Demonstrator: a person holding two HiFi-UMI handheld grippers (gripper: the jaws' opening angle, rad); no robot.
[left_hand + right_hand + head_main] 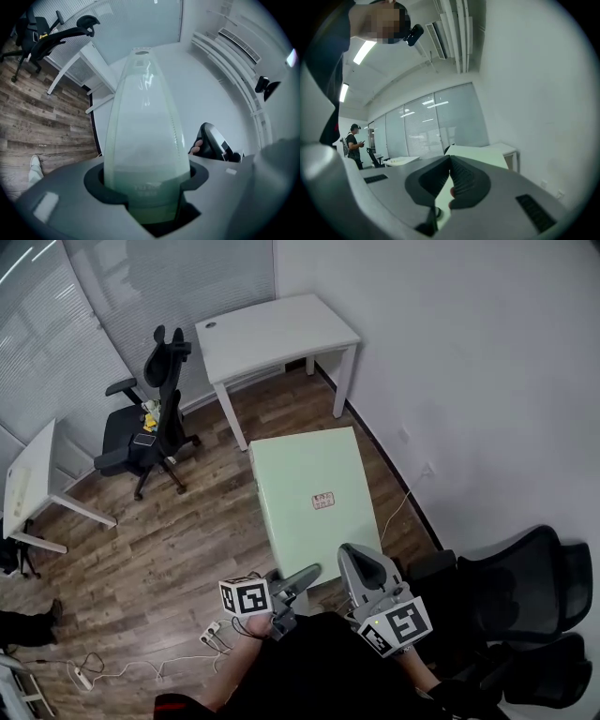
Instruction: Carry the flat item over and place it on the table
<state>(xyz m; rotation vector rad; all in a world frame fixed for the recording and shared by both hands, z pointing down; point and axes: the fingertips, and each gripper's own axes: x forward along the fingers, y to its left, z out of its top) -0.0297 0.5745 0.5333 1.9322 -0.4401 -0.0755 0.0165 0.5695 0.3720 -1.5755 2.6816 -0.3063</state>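
The flat item is a pale green board (314, 488) with a small label on top. I hold it level above the wooden floor by its near edge. My left gripper (298, 582) is shut on that edge at the left. My right gripper (356, 563) is shut on it at the right. In the left gripper view the board (145, 117) runs out from between the jaws of the left gripper (146, 187). In the right gripper view the ribbed pads of the right gripper (450, 176) press on the board (480, 157). The white table (277, 329) stands beyond the board's far end.
A black office chair (150, 427) stands left of the table. A second white desk (28, 479) is at the far left. Two black chairs (525, 596) are close on my right by the wall. A power strip and cables (211, 634) lie on the floor. A person (354, 143) stands far off.
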